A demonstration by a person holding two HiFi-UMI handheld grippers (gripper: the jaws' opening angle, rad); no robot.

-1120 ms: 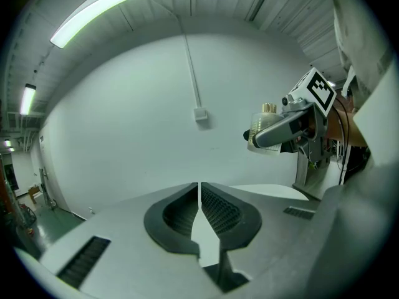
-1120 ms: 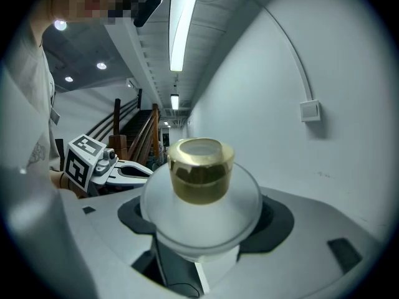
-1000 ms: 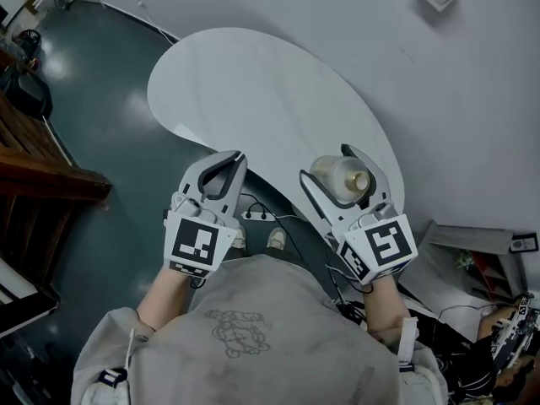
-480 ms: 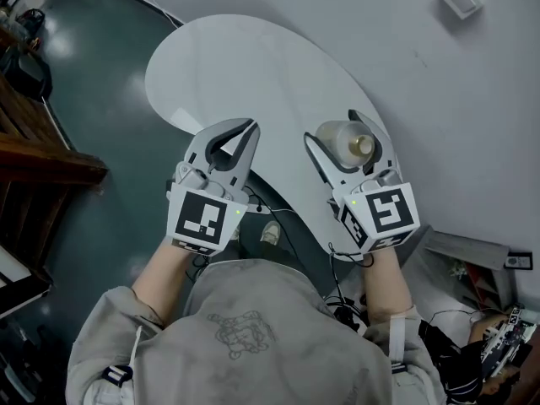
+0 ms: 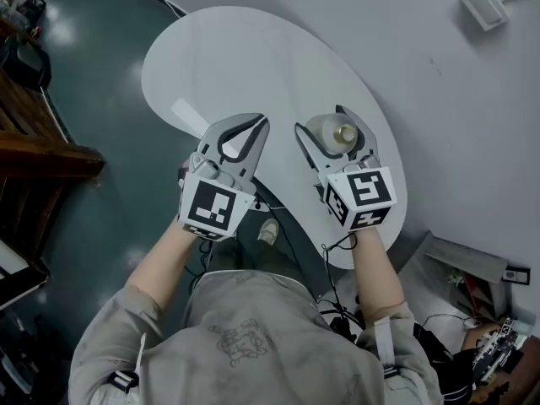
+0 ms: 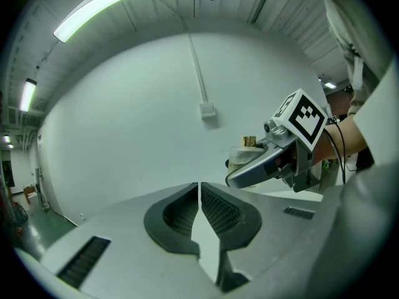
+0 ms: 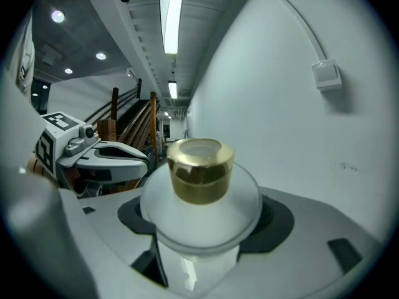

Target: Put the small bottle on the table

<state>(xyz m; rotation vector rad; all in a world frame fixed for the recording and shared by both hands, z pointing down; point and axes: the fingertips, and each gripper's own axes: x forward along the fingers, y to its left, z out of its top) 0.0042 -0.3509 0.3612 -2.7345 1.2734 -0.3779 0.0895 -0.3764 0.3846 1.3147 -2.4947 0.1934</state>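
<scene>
A small frosted-white bottle (image 5: 327,132) with a gold cap sits upright between the jaws of my right gripper (image 5: 325,130), which is shut on it above the right end of the white oval table (image 5: 228,57). In the right gripper view the small bottle (image 7: 199,195) fills the middle, gold cap on top, with the jaw pads against its sides. My left gripper (image 5: 251,126) hangs over the table's near edge with its jaws closed together and nothing between them. The left gripper view shows its tips (image 6: 199,189) touching, and the right gripper with the small bottle (image 6: 242,156) to its right.
A grey wall (image 5: 439,83) runs close behind the table, with a small white box (image 5: 483,5) mounted on it. Dark green floor (image 5: 84,91) lies to the left, beside dark wooden furniture (image 5: 38,154). Cables and clutter (image 5: 472,310) lie at lower right.
Both grippers have moved forward over the table. The right one still carries the bottle, and the left one has shifted closer to it, still closed.
</scene>
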